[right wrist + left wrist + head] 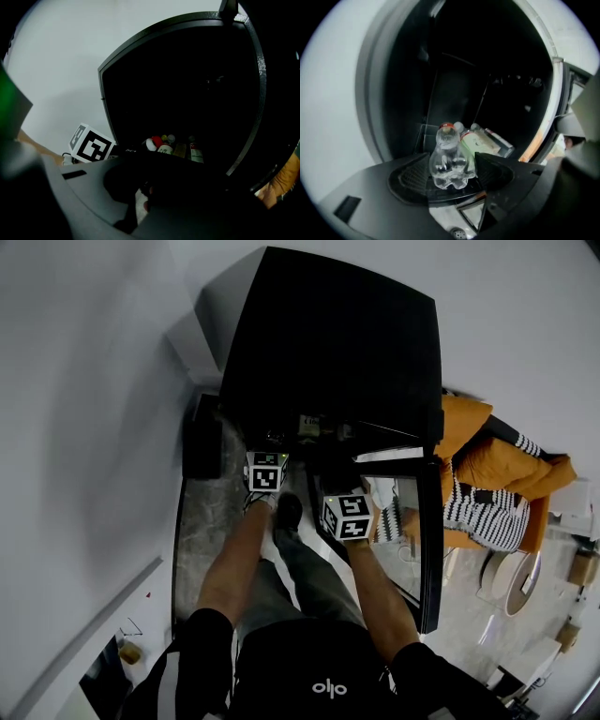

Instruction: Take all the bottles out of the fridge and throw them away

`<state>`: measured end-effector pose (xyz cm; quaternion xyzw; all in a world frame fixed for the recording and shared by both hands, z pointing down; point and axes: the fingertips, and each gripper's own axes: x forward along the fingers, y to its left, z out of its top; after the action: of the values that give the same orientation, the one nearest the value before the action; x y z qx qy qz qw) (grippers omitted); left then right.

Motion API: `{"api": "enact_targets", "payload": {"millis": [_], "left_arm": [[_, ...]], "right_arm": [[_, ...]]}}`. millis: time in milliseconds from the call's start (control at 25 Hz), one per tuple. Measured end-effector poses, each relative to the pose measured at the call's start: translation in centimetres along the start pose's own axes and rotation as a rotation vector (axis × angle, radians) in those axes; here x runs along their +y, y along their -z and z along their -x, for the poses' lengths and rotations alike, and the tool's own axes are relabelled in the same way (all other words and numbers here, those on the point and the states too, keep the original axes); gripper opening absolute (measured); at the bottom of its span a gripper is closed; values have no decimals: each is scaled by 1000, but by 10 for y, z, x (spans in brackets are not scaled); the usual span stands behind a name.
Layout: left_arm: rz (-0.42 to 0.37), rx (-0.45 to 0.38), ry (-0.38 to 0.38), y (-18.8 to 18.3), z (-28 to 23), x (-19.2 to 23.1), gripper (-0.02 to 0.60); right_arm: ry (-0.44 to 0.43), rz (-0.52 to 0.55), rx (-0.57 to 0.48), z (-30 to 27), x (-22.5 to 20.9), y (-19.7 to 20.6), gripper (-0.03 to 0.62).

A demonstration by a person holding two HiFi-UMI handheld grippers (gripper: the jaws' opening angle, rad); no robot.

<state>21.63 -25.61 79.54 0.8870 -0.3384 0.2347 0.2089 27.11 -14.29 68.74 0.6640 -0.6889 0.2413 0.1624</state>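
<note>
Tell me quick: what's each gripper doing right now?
Left gripper: closed on a clear plastic bottle with a red cap.
Right gripper: closed, holding nothing.

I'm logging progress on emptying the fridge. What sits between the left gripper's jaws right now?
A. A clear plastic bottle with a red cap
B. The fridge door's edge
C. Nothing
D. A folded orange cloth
A: the left gripper view shows the clear bottle clamped between the pads of the left gripper, with other bottles lying behind it inside the fridge.
</note>
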Motion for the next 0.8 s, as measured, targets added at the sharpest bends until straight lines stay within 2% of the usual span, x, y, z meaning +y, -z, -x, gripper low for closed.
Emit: {"api": "enact_targets", "payload": {"millis": [480, 800], "left_arm": [[-10, -127, 48, -48, 124, -21, 299], [-43, -186, 62, -61, 220, -19, 295]], "right_arm": [[15, -3, -109, 54, 38, -48, 2], [15, -8, -151, 91, 81, -65, 2]]}}
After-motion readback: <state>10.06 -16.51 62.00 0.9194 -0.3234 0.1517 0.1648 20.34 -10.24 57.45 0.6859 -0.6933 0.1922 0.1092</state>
